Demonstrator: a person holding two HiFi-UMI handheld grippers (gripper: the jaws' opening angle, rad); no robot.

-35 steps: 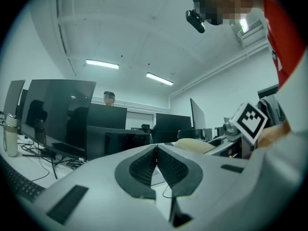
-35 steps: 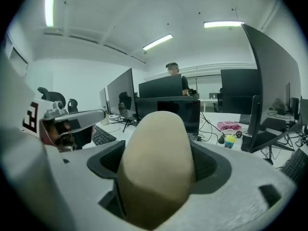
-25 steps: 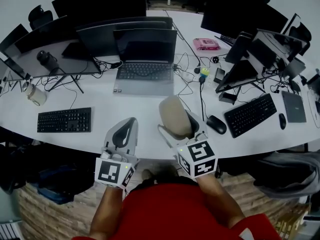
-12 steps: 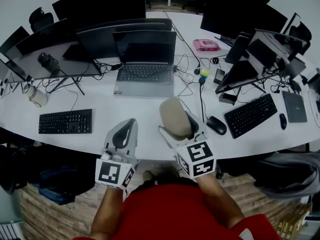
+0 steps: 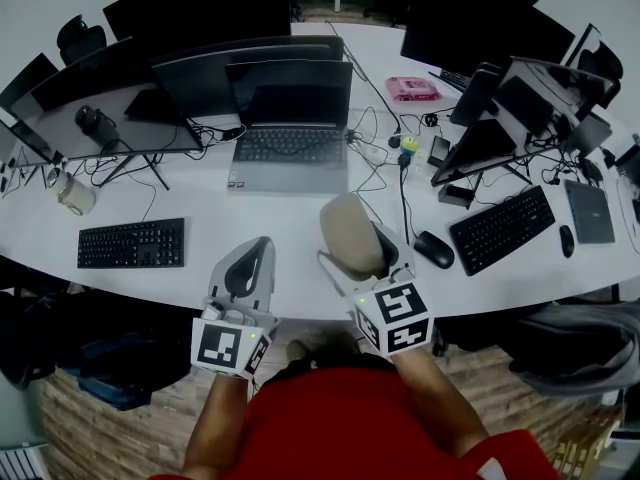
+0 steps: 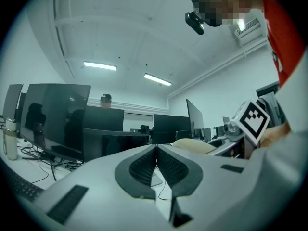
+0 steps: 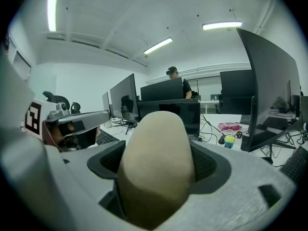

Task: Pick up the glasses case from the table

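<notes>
Head view: a person in a red top stands at the near edge of a white worktop point(image 5: 200, 203) crowded with monitors, keyboards and cables. The right claw point(image 5: 355, 253) is clamped on a beige, rounded glasses case point(image 5: 350, 230). The case angles up and away from the person, over the worktop's near edge, between a laptop point(image 5: 290, 118) and a black mouse point(image 5: 433, 249). It looks lifted, though how far above the surface cannot be told. The left claw point(image 5: 260, 248) hovers just beside it, holding nothing.

Left gripper view: the left claw's point(image 6: 155, 159) jaws are pressed together with nothing between them. The case point(image 6: 192, 146) shows off to the right, apart from it.

Right gripper view: the jaws stand wide, and their ribbed pads point(image 7: 204, 165) press on both flanks of the case point(image 7: 155, 167). Only the near end is gripped. Most of its smooth, domed body juts out past the pads.

The likely trouble is slipping. The shell is curved and tapering, so squeezing may push it forward out of the pads, or a quick swing may let the long free end pivot downwards. If it drops, it could strike the mouse or snag the cables below. The closed left claw is in no position to catch it.
</notes>
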